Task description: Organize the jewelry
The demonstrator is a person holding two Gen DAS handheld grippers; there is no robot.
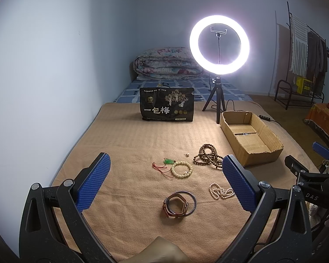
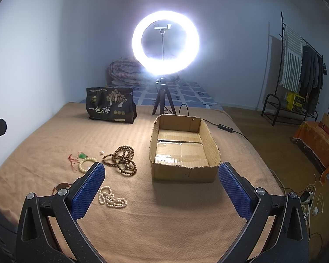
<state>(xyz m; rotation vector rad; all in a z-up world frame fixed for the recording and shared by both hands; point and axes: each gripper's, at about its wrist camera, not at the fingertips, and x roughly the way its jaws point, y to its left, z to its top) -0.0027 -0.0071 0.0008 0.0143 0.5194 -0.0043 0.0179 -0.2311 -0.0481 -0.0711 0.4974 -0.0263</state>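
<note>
A bright ring light (image 1: 219, 45) on a small black tripod (image 1: 216, 99) stands in the upper middle of the left wrist view. A black snack bag (image 1: 166, 104) with white letters stands to its left. Behind them a folded flowered quilt (image 1: 167, 62) lies against the wall. At the far right a clothes rack (image 2: 300, 65) holds hanging clothes. A tan blanket (image 1: 131, 144) covers the bed.

An open cardboard box (image 2: 184, 173) sits in the middle of the right wrist view, just right of the jewelry. Nothing lies between the box and the beads.

The jewelry is spread on the blanket in the lower middle of the left wrist view. A long brown wooden bead string (image 1: 208, 156) lies in loose loops near the box. Beside it is a cream bead bracelet (image 1: 182, 170), touching a red cord with a green charm (image 1: 164, 164). A tiny white earring (image 1: 187, 154) lies alone above them. Lower down, a brown strap watch (image 1: 175, 206) rests inside a blue bangle (image 1: 192, 201). A white pearl necklace (image 1: 221, 194) is bunched at the right.

The left gripper (image 1: 166, 176) has its blue pads spread wide and holds nothing. The right gripper (image 2: 161, 183) is spread wide too, with nothing in it.
</note>
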